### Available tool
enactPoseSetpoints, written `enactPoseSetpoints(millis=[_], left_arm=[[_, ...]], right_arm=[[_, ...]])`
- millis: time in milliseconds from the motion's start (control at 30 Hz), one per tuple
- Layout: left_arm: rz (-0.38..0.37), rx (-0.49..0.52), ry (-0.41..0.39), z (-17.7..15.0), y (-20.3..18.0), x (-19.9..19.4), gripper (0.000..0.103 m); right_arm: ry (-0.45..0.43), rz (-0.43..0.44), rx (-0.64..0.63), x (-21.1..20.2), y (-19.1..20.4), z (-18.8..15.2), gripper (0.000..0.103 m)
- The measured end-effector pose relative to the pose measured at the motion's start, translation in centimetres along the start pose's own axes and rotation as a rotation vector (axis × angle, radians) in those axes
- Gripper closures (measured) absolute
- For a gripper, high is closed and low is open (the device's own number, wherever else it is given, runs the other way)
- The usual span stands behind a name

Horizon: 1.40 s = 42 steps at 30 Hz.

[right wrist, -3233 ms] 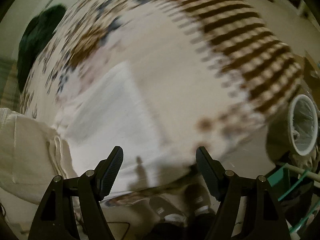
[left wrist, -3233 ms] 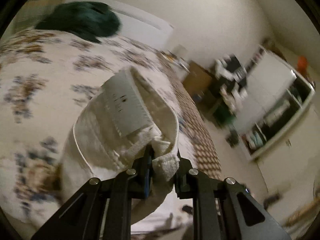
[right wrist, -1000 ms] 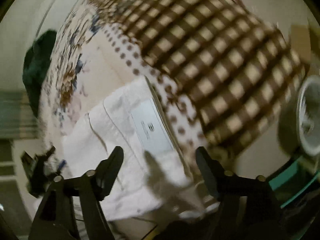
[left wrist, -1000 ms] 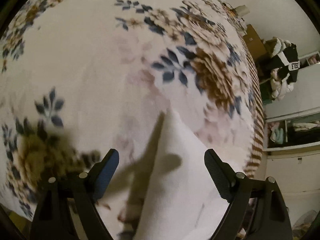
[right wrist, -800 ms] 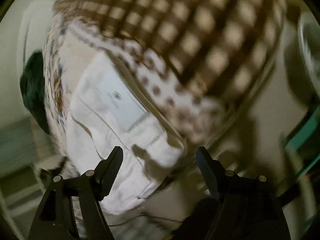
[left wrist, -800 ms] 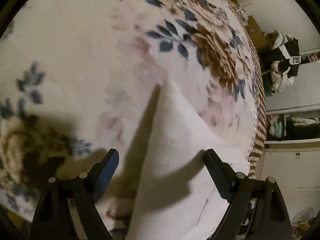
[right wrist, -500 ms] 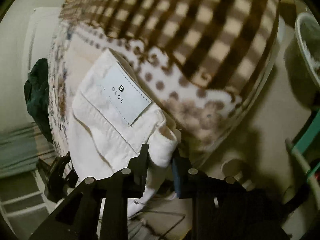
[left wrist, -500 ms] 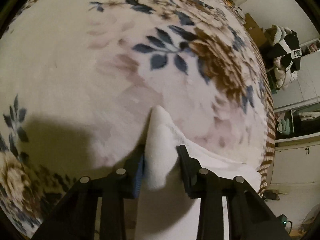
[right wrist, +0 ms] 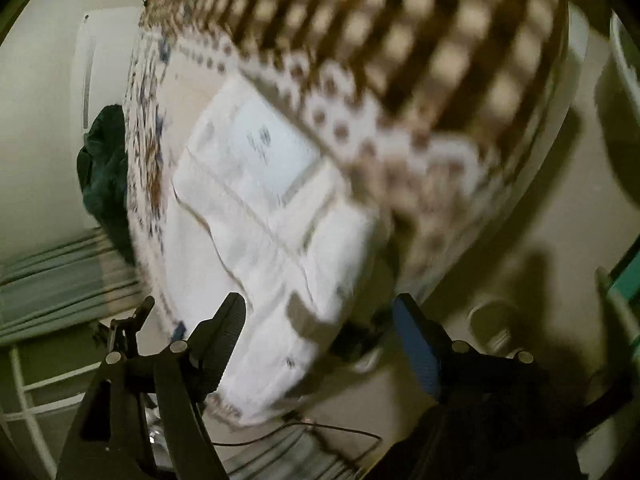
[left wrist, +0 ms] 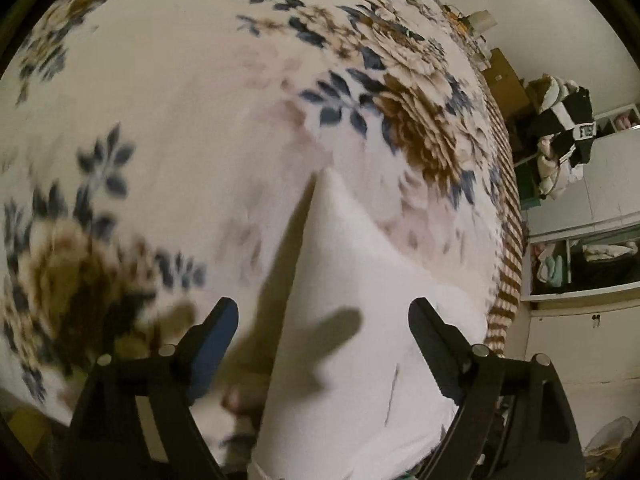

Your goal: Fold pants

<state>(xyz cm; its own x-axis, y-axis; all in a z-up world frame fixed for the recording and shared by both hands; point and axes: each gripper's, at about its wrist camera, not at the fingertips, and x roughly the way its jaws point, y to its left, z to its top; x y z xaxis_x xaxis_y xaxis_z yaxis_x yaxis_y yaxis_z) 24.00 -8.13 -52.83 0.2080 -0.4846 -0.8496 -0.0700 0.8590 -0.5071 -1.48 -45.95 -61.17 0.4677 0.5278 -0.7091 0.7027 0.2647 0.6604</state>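
Observation:
The white pants (left wrist: 352, 320) lie on the floral blanket (left wrist: 168, 120), one pointed corner toward the bed's middle. My left gripper (left wrist: 320, 332) is open and empty, its jaws standing either side of the white cloth, above it. In the right wrist view the pants (right wrist: 272, 216) lie folded near the bed's edge, with a pale label patch (right wrist: 268, 148) on top. My right gripper (right wrist: 320, 328) is open and empty just over the pants' near corner. This view is blurred by motion.
The blanket's brown checked border (right wrist: 400, 40) hangs over the bed edge. A dark green garment (right wrist: 104, 176) lies far up the bed. A white shelving unit with clothes (left wrist: 580, 240) stands at the right, and a cable (right wrist: 320, 436) runs on the floor.
Half a second ago both grippers were shut on the white pants. Both have now opened and drawn back, and the pants lie free on the blanket.

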Motion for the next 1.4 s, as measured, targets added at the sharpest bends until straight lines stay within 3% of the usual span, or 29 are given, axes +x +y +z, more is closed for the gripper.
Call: enactPoseSetpoints(millis=[200, 267, 400, 467, 533, 600, 667, 800, 833, 867, 900, 933, 1000, 1100, 1400], left_arm=[[0.031, 0.000, 0.096, -3.7, 0.6, 3.5, 0.016], [0.020, -0.005, 0.107, -4.3, 0.7, 4.4, 0.016], [0.004, -0.005, 0.115, -4.0, 0.6, 5.5, 0.012], [-0.003, 0.005, 0.116, -3.8, 0.5, 5.9, 0.008], [-0.008, 0.015, 0.121, -3.6, 0.4, 6.4, 0.006], [-0.012, 0.025, 0.119, -3.6, 0.6, 6.6, 0.004], [-0.016, 0.031, 0.109, -3.3, 0.5, 6.8, 0.004], [-0.036, 0.035, 0.081, -3.1, 0.6, 6.8, 0.005], [-0.042, 0.038, 0.075, -3.1, 0.7, 6.6, 0.008], [-0.065, 0.044, 0.065, -3.2, 0.6, 6.4, 0.025], [-0.092, 0.052, 0.060, -3.3, 0.4, 6.2, 0.054], [-0.100, 0.065, 0.061, -3.3, 0.0, 6.0, 0.056], [-0.097, 0.103, 0.039, -3.5, -0.9, 5.0, 0.071], [-0.118, 0.113, 0.026, -3.6, -1.4, 3.5, 0.078], [-0.142, 0.131, -0.035, -1.4, -3.8, -2.4, 0.079]], right_arm=[[-0.014, 0.149, 0.020, 3.7, -0.1, -0.9, 0.024], [-0.043, 0.139, -0.016, 4.7, 0.9, -0.8, 0.021], [-0.072, 0.169, -0.003, 5.4, 1.6, -0.8, 0.020], [-0.103, 0.233, 0.004, 4.6, 2.5, -0.9, 0.020], [-0.119, 0.201, -0.044, 4.2, 3.2, -0.8, 0.020], [-0.110, 0.175, -0.011, 4.8, 2.2, -0.4, 0.021], [-0.105, 0.227, 0.027, 5.6, 1.1, 0.2, 0.021], [-0.107, 0.270, -0.001, 6.4, 2.8, 0.7, 0.021], [-0.106, 0.266, -0.020, 6.9, 3.5, 0.8, 0.023], [-0.112, 0.252, -0.046, 7.5, 4.1, 0.8, 0.027], [-0.113, 0.240, -0.056, 7.6, 4.6, 1.0, 0.047], [-0.107, 0.200, -0.076, 8.0, 5.1, 0.9, 0.063], [-0.113, 0.184, -0.090, 7.9, 4.9, 0.8, 0.070], [-0.134, 0.163, -0.125, 7.0, 6.0, -0.1, 0.075], [-0.138, 0.171, -0.229, 3.1, 11.9, -2.4, 0.077]])
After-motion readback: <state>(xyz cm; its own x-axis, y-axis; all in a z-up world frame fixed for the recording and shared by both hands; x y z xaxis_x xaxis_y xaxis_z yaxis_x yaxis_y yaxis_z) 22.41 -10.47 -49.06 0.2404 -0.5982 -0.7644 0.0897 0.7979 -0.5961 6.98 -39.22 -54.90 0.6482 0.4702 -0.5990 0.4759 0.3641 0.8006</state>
